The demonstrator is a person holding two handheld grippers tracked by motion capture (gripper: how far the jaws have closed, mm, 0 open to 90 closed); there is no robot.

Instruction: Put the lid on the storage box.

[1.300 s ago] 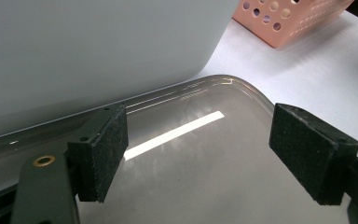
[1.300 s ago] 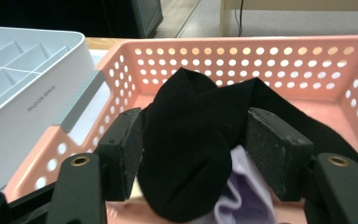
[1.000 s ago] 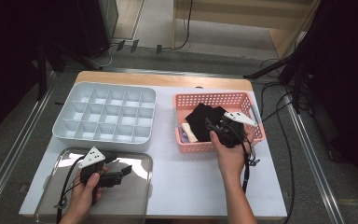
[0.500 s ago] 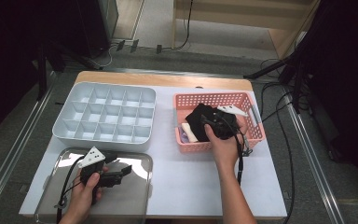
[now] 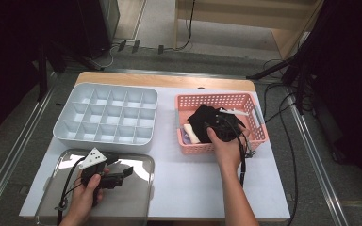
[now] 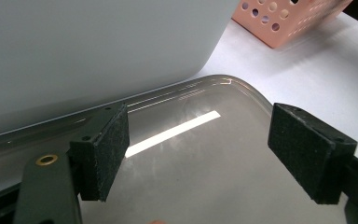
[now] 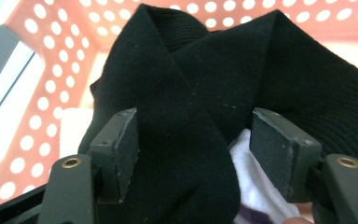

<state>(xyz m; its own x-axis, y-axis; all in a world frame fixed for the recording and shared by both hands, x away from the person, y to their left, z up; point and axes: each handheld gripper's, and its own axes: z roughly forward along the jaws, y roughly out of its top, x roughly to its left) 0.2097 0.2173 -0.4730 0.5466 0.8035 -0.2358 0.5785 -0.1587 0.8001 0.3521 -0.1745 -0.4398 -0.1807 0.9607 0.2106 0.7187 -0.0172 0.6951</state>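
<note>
A black cloth (image 7: 200,70) lies heaped in the pink perforated basket (image 5: 217,98) on top of a white cloth (image 7: 256,186). My right gripper (image 5: 219,126) reaches down into the basket. Its jaws have just been opening and stand open, with a fold of the black cloth (image 5: 200,117) between the pads (image 7: 126,154). My left gripper (image 5: 121,165) rests over the shiny metal tray (image 5: 136,197) at the front left. In the left gripper view the gripper (image 6: 198,144) is open with nothing between its pads.
A grey box with several compartments (image 5: 99,140) stands behind the tray; its wall (image 6: 98,46) looms close to my left gripper. The basket's corner (image 6: 284,23) lies farther off. Cables trail from both grippers over the white table (image 5: 188,183).
The right hand has slid left and sunk lower into the basket, onto the black cloth. The left hand has stayed put on the tray.
</note>
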